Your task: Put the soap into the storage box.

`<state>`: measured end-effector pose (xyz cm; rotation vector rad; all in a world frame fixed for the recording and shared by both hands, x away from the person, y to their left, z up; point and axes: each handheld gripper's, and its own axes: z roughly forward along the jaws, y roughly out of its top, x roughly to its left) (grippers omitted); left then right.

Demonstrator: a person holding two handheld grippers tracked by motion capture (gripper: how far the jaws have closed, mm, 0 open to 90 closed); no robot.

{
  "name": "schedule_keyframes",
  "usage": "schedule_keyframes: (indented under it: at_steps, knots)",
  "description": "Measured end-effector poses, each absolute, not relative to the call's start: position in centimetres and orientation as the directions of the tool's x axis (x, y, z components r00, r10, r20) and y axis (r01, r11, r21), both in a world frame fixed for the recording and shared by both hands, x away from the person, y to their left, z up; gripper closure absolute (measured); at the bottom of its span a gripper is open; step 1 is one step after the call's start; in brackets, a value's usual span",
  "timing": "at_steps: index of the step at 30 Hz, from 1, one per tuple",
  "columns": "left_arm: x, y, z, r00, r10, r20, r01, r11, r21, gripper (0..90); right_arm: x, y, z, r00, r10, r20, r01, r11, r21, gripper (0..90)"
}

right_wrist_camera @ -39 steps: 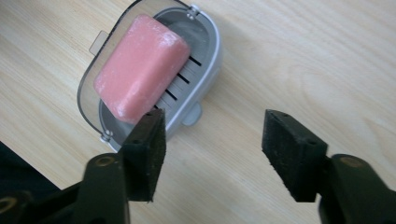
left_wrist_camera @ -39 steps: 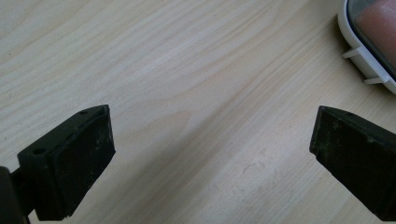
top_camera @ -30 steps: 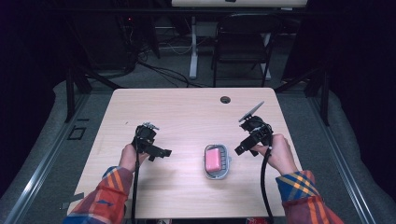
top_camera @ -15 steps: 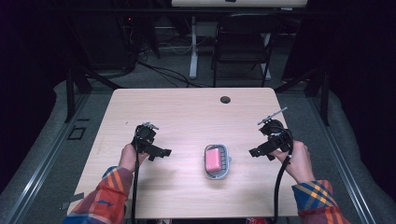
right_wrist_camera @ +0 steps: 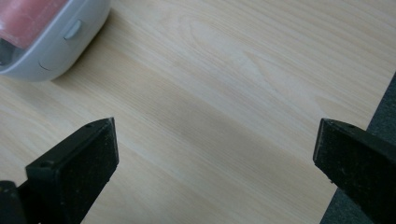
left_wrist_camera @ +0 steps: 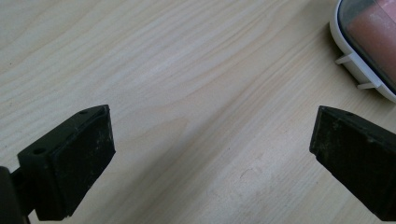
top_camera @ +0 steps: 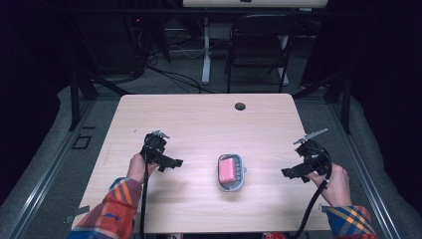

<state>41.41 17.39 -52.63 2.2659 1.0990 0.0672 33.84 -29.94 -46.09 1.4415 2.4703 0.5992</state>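
pale wood grain runs under both my pairs of jaws, the bare top of the table [top_camera: 199, 119] i am working at. my left gripper [top_camera: 171, 163] sits over the left half of the table, jaws pointing toward the middle, and in the left gripper view its two black fingers [left_wrist_camera: 70, 163] stand wide apart with nothing between them but wood. my right gripper [top_camera: 291, 173] is out near the right edge of the table, jaws also aimed inward; in the right gripper view its fingers [right_wrist_camera: 77, 163] are spread just as wide and hold nothing, with the dark floor showing past the table edge at the lower right.

between the two, a little toward my side of the table, lies a small white soap dish [top_camera: 232, 173] with a pink bar of soap [top_camera: 228, 170] in it. the dish rests flat on the wood, apart from both grippers. its rim shows at the top right corner of the left gripper view [left_wrist_camera: 355, 70] and at the top left of the right gripper view [right_wrist_camera: 65, 46]. a small dark hole [top_camera: 240, 106] sits near the far edge of the table. a folding chair [top_camera: 259, 45] stands beyond it.
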Motion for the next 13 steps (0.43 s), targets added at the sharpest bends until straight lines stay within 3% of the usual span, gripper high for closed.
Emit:
schedule_keyframes:
  at_steps: [7, 13]
  knots:
    - [41.5, 17.4, -52.7, 0.65, 0.729, -0.214, 0.699, -0.465, 0.543, 0.0, 32.2, -31.8, -48.9, -0.49, 0.871, 0.044, 0.77, 0.408, 0.49, 0.0]
    - [41.5, 17.4, -52.7, 0.652, 0.728, -0.212, 0.698, -0.467, 0.543, 0.0, 32.3, -31.9, -50.6, -0.497, 0.866, 0.052, 0.796, 0.431, 0.425, 0.0]
